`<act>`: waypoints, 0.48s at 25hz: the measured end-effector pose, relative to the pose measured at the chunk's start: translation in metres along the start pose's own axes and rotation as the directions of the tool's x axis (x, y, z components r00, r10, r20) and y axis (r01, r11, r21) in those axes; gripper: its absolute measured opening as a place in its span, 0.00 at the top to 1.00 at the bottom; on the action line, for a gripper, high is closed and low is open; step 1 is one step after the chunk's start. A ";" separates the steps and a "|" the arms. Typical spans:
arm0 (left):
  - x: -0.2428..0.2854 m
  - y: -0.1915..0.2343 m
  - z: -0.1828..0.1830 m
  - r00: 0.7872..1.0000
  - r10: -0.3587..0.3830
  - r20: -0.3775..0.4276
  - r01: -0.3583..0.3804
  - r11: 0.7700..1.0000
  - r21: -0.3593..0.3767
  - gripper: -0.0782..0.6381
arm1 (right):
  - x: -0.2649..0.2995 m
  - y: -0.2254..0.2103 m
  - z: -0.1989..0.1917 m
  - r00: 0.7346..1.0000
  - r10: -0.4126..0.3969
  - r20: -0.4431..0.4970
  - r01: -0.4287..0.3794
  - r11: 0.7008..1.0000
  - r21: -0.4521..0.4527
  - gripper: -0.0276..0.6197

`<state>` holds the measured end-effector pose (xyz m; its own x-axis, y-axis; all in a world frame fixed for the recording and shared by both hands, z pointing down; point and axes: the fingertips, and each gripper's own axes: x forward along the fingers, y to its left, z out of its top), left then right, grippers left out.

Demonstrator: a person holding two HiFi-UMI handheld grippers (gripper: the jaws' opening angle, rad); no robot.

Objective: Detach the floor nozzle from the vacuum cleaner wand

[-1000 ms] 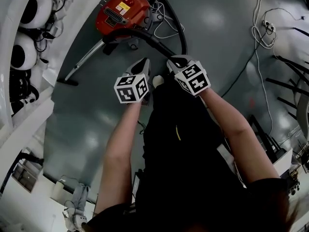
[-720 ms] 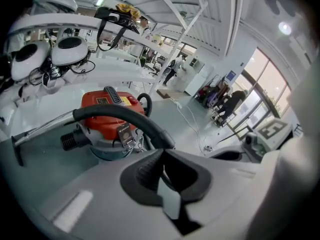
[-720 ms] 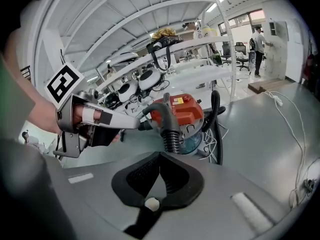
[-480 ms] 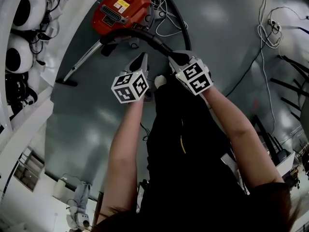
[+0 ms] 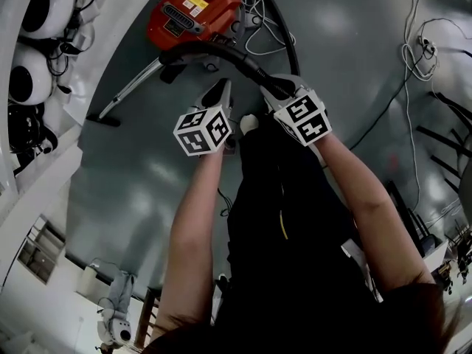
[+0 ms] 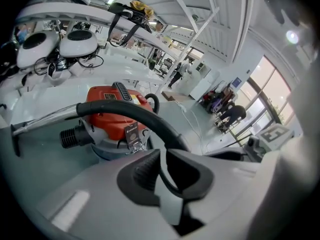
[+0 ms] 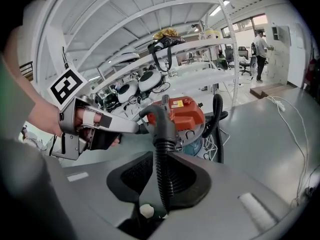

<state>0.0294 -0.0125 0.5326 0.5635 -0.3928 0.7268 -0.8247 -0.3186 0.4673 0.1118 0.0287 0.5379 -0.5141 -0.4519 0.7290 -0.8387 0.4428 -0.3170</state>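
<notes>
The red vacuum canister (image 5: 193, 13) lies on the grey floor at the top of the head view. Its black hose (image 5: 221, 54) curves from a bent handle down to my right gripper (image 5: 274, 87). In the right gripper view the ribbed hose (image 7: 162, 169) runs between the jaws of the right gripper (image 7: 162, 156), which are opening and stand off it. My left gripper (image 5: 221, 88) hangs just left of the hose. The left gripper (image 6: 162, 151) is opening with a narrow gap and nothing in it. The metal wand (image 5: 129, 91) slants away left to a small black end piece (image 5: 102, 119).
White round machines (image 5: 33, 72) sit on a curved white bench at the left. White cables (image 5: 417, 50) trail over the floor at the right, and black bars (image 5: 442, 131) lie beyond them. The person's dark clothing (image 5: 280, 227) fills the lower middle.
Both grippers have sunk a little toward the hose and its handle. The vacuum and wand lie where they were.
</notes>
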 end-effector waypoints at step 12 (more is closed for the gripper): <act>-0.012 0.029 0.010 0.997 0.075 0.035 -0.072 0.994 -0.077 0.75 | 0.012 0.009 0.037 0.998 0.066 0.002 -0.066 0.995 -0.078 0.79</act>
<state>-0.0005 -0.0257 0.5325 0.5016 -0.4456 0.7415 -0.8643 -0.2220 0.4513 0.0912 -0.0015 0.5214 -0.5686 -0.4231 0.7055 -0.7866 0.5306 -0.3157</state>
